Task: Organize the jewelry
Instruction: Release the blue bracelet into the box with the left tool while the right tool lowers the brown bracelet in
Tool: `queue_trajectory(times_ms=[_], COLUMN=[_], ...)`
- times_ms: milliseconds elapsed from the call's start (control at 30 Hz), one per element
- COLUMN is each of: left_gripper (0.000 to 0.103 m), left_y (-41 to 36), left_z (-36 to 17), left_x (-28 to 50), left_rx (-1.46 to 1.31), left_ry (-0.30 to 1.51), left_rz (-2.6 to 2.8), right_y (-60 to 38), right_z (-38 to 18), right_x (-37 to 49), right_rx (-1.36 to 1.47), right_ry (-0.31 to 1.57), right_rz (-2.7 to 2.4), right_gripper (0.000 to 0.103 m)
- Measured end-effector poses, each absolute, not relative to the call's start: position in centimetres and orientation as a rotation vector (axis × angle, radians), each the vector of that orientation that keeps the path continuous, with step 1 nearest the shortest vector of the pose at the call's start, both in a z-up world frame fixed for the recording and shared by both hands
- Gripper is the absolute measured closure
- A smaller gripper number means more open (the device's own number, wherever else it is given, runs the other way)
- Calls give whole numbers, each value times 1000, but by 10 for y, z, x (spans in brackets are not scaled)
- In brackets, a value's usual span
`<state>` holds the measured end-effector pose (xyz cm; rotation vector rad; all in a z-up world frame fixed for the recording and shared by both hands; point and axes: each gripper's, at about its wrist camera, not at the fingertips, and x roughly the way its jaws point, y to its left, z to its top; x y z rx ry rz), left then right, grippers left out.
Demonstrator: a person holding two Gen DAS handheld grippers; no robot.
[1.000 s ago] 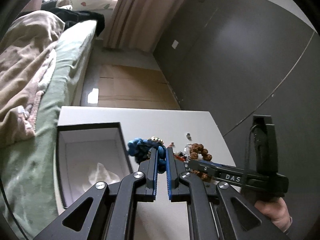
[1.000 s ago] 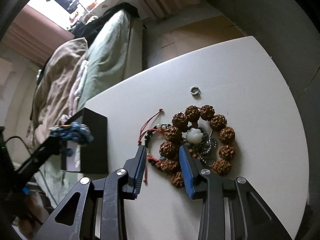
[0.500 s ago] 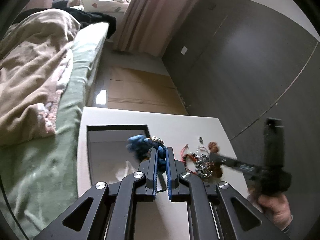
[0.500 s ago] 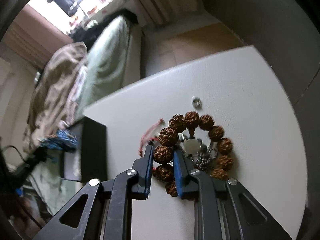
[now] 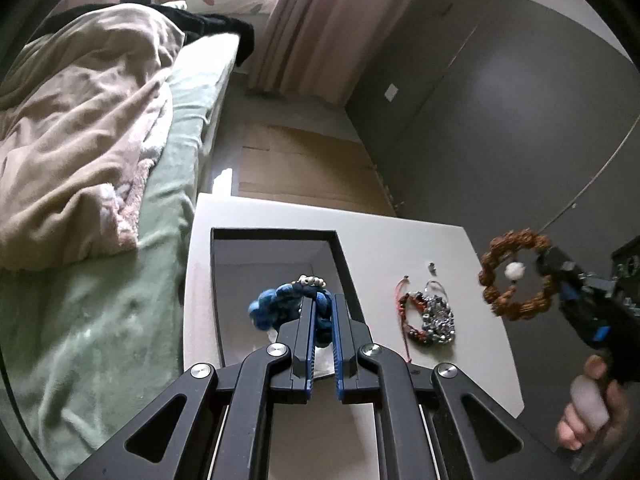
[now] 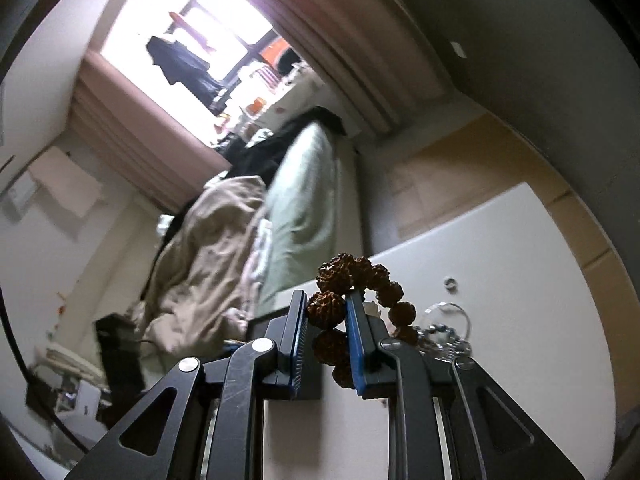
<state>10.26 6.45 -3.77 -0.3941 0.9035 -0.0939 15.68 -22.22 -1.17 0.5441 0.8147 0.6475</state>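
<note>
left gripper (image 5: pixel 321 312): fingers clamped on a blue braided cord bracelet with pale beads (image 5: pixel 294 304), held above the open black box with white lining (image 5: pixel 224 280).
right gripper (image 6: pixel 326 316): fingers pinched on one bead of the brown knobbly seed-bead bracelet with a white charm (image 6: pixel 360 280); the rest of the loop hangs free, lifted off the counter. In the left wrist view the same bracelet (image 5: pixel 516 276) hangs in the air right of the box, at the tip of the right gripper (image 5: pixel 554 270).
black box: sits on the white counter (image 5: pixel 400 240), at its left side, next to the bed; lid off, white paper or cloth inside, partly hidden by the left fingers.
remaining pile: red cord bracelet (image 5: pixel 406 308) tangled with a silver chain bracelet (image 5: pixel 438 318), lying on the counter just right of the box.
small silver ring (image 5: pixel 431 267): on the counter, right of the box, behind the pile, apart from it.
bed with green sheet and beige blanket (image 5: pixel 80 152): left of the box, against the counter edge.
</note>
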Motion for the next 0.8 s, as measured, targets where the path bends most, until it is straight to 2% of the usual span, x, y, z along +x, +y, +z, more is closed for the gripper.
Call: queue_trajectory(times_ms=[167,233,267,367,400,800], left_gripper=[96,93,87,42,37,37], left_y=[58,56,56,67,71,97], left_z=[-45,-49,-50,-53,-51,-34], left_x=[110,113,115,115,113,99], left_rx=[-386,-409,-430,-488,-500,-548], left_ry=[953,972,981,982,970,892], left_rz=[-99,-135,-152,-128,-117,-53], right_y=[-217,-216,-215,-215,-214,-173], right_z=[-11,-13,-14,-15,-15,-10], right_x=[157,158,159,159,159,148], right_rx=[536,536,534,527,525,499], right_ry=[825,838,842,849,850,829], right_rz=[664,661,659,658,660,770], right_gripper=[82,82,82,82,82,82])
